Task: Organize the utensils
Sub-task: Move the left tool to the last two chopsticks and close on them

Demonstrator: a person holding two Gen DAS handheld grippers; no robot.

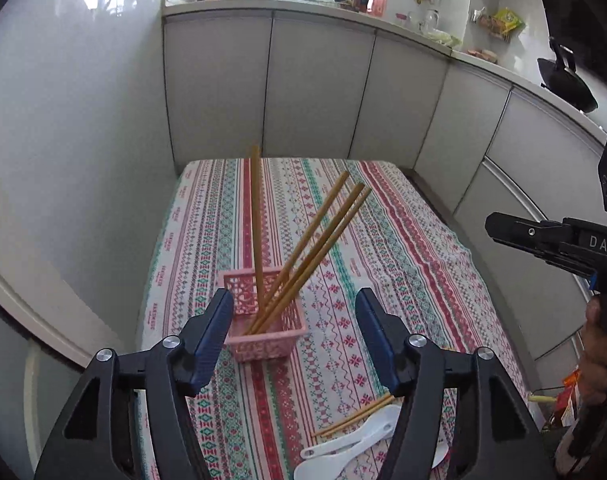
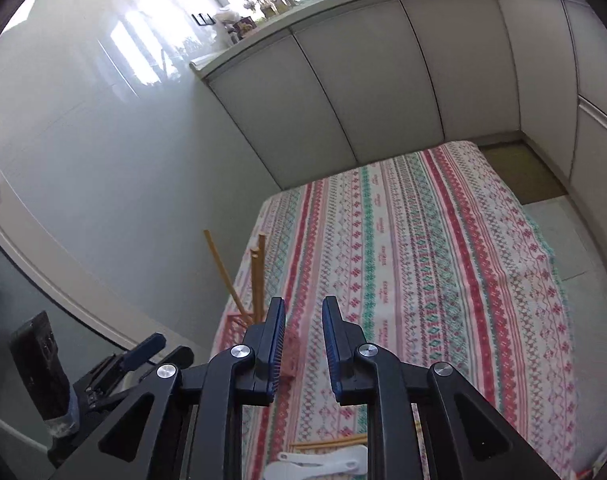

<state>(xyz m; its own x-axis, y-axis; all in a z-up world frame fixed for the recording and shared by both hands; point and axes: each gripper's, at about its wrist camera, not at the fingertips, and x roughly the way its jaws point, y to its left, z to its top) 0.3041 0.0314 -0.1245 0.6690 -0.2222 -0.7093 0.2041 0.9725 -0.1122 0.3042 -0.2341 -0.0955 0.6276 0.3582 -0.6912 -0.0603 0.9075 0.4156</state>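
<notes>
While four wooden chopsticks [image 1: 303, 248] already stand leaning in the pink basket [image 1: 263, 320], the job looks only partly done. That basket sits on the desk [image 1: 383, 240] under its striped patterned cloth, toward the left edge and just ahead of the left tool [image 1: 293, 336], whose blue-padded fingers are spread wide and hold nothing. One chopstick stands nearly upright; the other three tilt together to the right.

Loose items remain at the near edge of the desk: a few more chopsticks [image 1: 355, 416] lying flat, and beside them white plastic spoons [image 1: 343, 448], at least two, partly hidden behind the left tool's finger. The right wrist view shows the same pile low in the frame, spoons [image 2: 323, 464] and chopsticks [image 2: 331, 442].

Raised above the cloth with a narrow gap between its fingers, the right tool [image 2: 303, 344] grips nothing. By my judgement, the remaining chopsticks and the spoons are yet to be put away.
</notes>
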